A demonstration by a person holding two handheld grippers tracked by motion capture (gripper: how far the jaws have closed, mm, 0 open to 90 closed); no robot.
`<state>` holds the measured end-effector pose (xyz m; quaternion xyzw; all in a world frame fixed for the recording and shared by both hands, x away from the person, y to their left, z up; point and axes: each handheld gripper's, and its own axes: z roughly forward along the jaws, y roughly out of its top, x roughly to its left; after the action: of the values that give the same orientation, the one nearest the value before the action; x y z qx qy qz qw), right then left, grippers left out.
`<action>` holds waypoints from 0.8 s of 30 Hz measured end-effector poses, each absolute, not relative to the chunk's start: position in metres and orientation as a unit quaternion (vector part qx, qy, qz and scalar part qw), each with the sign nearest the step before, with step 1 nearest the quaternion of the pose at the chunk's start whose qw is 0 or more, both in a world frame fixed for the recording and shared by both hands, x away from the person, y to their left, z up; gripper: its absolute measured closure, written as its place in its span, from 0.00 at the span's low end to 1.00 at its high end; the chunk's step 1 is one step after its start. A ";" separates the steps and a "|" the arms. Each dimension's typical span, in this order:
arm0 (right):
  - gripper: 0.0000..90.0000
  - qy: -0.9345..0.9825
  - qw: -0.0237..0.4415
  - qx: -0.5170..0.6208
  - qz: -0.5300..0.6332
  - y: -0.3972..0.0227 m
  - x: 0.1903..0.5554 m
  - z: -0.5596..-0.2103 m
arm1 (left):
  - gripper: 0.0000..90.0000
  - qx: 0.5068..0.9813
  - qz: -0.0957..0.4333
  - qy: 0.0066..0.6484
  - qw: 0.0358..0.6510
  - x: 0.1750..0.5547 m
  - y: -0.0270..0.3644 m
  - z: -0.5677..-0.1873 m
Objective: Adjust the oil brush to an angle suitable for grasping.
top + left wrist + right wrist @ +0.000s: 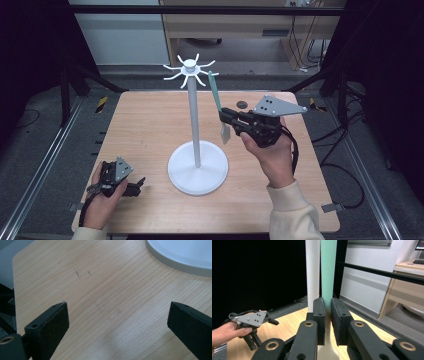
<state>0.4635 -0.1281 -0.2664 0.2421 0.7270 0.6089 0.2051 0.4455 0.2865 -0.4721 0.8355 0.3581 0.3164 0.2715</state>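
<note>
Wood-grain surface (150,125) is seen under the left gripper (117,181), which rests low at the near left with its jaws wide apart on nothing. At centre a white stand (196,150) rises to a crown of hooks. Right of its pole, a mint-green spatula (216,92) is clamped at the lower handle by the closed jaws of the right gripper (328,315), its top up near a hook. It is judged light, thin, slightly flexible and smooth, so a firm flat-sided hold is advised. Dark framing, floor cables and a desk are seen beyond.
</note>
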 end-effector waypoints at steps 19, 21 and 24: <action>0.91 0.729 0.201 0.240 0.609 -0.121 0.471 -0.268 | 0.04 0.834 0.318 0.360 0.273 0.446 0.287 -0.472; 0.89 0.729 0.201 0.240 0.609 -0.122 0.471 -0.268 | 0.04 0.833 0.318 0.360 0.273 0.446 0.287 -0.472; 0.89 0.729 0.203 0.242 0.607 -0.123 0.472 -0.269 | 0.04 0.834 0.317 0.360 0.272 0.446 0.287 -0.472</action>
<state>0.4718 -0.1229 -0.2689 0.2420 0.7290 0.6074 0.2027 0.4457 0.2873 -0.4723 0.8341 0.3601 0.3170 0.2723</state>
